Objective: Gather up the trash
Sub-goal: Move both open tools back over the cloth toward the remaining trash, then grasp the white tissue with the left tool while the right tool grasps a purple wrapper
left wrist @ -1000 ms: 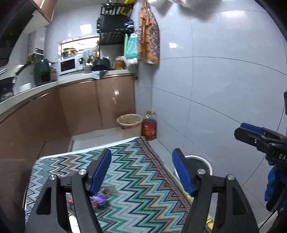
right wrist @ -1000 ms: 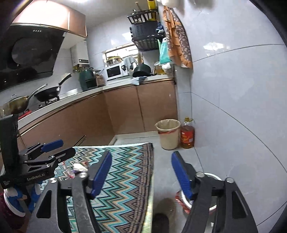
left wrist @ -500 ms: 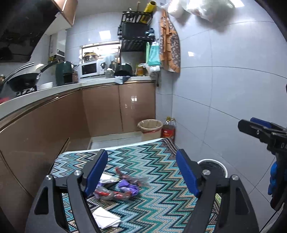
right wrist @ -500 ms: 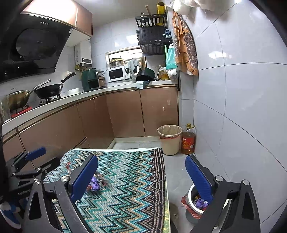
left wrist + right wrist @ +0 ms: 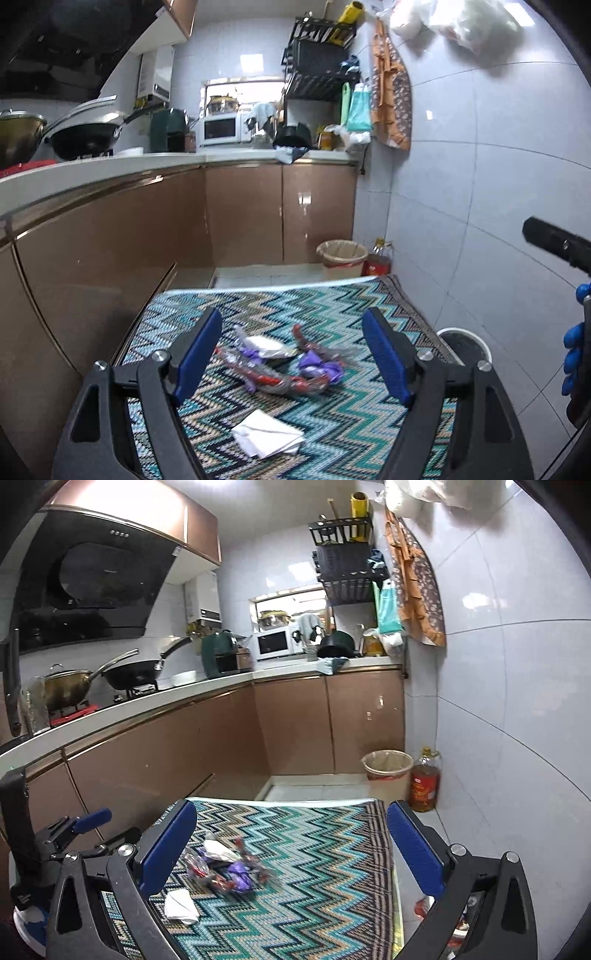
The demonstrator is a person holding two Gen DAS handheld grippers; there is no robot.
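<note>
Kitchen table with zigzag cloth (image 5: pixel 332 310) carries the wrappers (image 5: pixel 288 365), long axis left to right, just ahead of the empty, open left hand-held gripper (image 5: pixel 291 354), probably nearer; right hand-held gripper (image 5: pixel 291 845) is opening, empty.

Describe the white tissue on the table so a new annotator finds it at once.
Start at the table with the zigzag cloth in front of the brown kitchen cabinets. Near its close edge, just this side of the pile of shiny wrappers, lies the folded tissue. It is the only plain, matt white, flat piece; the wrappers are crinkled, purple, red and silver.
</note>
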